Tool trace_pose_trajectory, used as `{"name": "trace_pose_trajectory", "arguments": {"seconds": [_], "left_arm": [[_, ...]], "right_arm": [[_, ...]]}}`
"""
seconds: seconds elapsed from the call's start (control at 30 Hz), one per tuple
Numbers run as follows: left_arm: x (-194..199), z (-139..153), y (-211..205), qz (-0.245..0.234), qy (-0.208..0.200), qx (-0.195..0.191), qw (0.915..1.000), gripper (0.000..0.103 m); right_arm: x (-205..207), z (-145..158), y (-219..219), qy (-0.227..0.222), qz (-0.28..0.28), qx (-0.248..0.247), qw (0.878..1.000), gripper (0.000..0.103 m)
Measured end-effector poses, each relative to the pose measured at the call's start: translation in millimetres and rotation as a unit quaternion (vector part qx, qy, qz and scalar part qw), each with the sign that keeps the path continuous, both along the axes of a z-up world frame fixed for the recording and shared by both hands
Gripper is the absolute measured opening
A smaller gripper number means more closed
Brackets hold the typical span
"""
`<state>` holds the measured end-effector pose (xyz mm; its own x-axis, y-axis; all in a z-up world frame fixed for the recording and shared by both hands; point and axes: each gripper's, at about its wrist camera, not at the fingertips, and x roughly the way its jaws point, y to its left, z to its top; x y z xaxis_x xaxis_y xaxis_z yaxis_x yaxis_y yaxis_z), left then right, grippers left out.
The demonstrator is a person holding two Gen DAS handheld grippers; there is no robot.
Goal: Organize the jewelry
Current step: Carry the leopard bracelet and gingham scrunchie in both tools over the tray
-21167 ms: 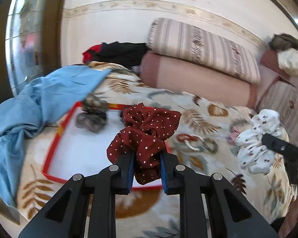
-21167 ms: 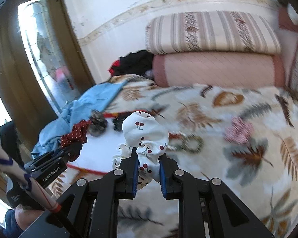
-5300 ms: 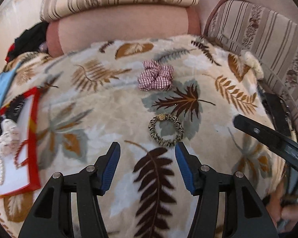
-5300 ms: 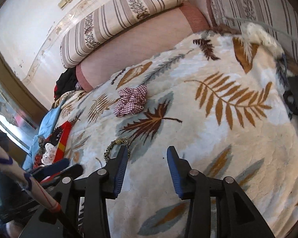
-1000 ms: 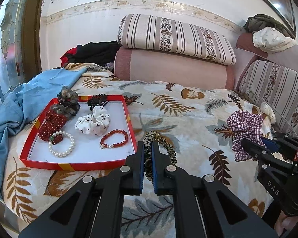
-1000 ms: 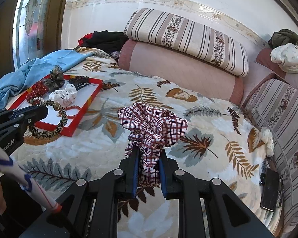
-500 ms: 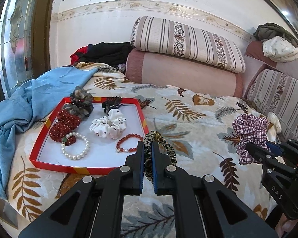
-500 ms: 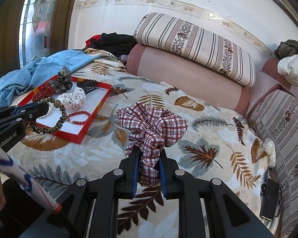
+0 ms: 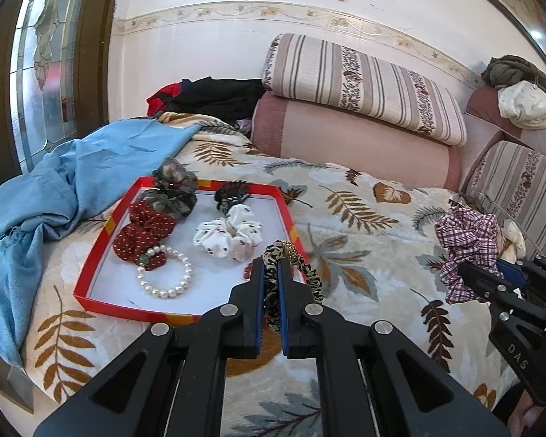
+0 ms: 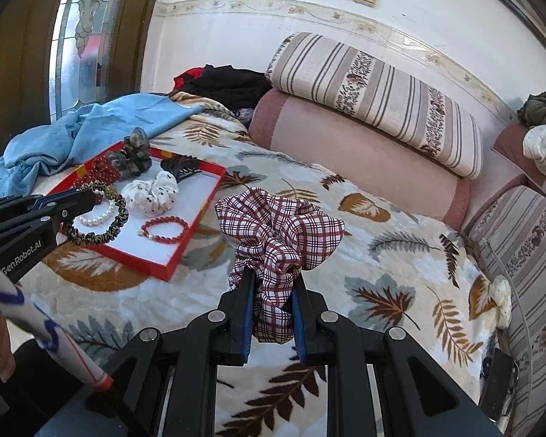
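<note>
My left gripper [image 9: 272,266] is shut on a leopard-print hair tie [image 9: 298,267] and holds it just above the near right corner of the red-rimmed tray [image 9: 91,273]. The tray holds a pearl bracelet [image 9: 163,273], a white dotted scrunchie [image 9: 233,235], a red dotted scrunchie [image 9: 142,227], a dark scrunchie [image 9: 174,189] and a red bead bracelet [image 10: 163,227]. My right gripper [image 10: 271,284] is shut on a plaid scrunchie [image 10: 280,229], held above the blanket to the right of the tray [image 10: 185,244]. The plaid scrunchie also shows in the left wrist view [image 9: 467,240].
The tray lies on a leaf-patterned blanket [image 9: 364,225]. A blue cloth [image 9: 54,182] is heaped left of the tray. Pink and striped bolsters [image 9: 353,109] line the wall behind. Dark clothes [image 9: 214,96] lie in the far corner. A striped cushion [image 10: 520,247] runs along the right.
Both grippers have moved left toward the tray, each still holding its item. The leopard hair tie is now over the tray's near right corner.
</note>
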<state>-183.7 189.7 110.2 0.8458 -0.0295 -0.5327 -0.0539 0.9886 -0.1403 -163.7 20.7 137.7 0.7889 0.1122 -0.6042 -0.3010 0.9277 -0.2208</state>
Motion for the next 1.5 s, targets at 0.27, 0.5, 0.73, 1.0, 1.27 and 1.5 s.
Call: {"name": "trace_pose_trajectory", "arguments": {"seconds": [0.27,0.5,0.73,1.0,1.27,1.5], "left_arm": [[5.8,-4.3,27.7,0.034,0.012,-0.007,0.9993,0.006],[14.3,-8.0,44.6,0.059,0.024,-0.006,0.9979,0.006],[26.3,-11.3,60.4,0.082,0.035,-0.005,0.996,0.007],[38.2,-19.7,72.9,0.093,0.047,-0.006,0.9945,0.007],[49.4,-30.0,80.7,0.096,0.062,-0.011,0.9934,0.007],[58.7,-38.6,87.7,0.099,0.073,-0.013,0.9923,0.007]], "right_arm": [[11.3,5.5,17.2,0.024,0.03,0.04,0.998,0.02],[24.5,-0.3,42.4,0.06,0.063,0.069,0.994,0.02],[45.2,-12.2,64.9,0.092,0.08,0.082,0.989,0.02],[61.0,-23.2,85.9,0.114,0.096,0.086,0.985,0.02],[77.5,-34.3,98.1,0.14,0.101,0.095,0.98,0.02],[89.9,-41.3,107.7,0.153,0.103,0.098,0.978,0.021]]}}
